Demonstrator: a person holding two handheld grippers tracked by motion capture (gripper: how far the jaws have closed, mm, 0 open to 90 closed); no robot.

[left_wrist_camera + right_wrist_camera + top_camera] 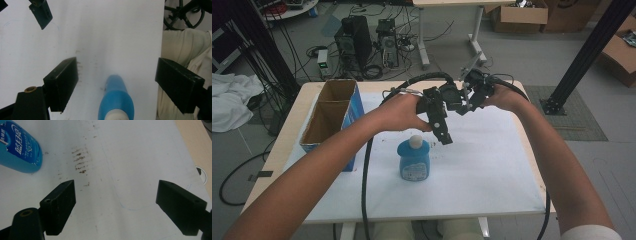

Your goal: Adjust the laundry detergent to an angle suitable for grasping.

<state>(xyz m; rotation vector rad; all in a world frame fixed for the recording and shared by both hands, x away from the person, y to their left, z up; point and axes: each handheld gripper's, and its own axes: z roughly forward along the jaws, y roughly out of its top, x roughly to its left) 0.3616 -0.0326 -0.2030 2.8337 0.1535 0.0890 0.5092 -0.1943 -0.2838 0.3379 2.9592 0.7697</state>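
High view: blue bottle (414, 160) stands mid-counter on the white sheet (492, 165) (cardboard box (332, 117) well to its left); left gripper (443, 136) hangs above its cap, jaws wide; right gripper (469, 102) wide too, beside it

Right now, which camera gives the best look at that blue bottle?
The high view: the whole blue bottle stands on the white sheet, with its white cap and label visible. The left gripper view looks down on its cap and shoulder between open jaws. The right gripper view catches just its labelled lower part at the corner.
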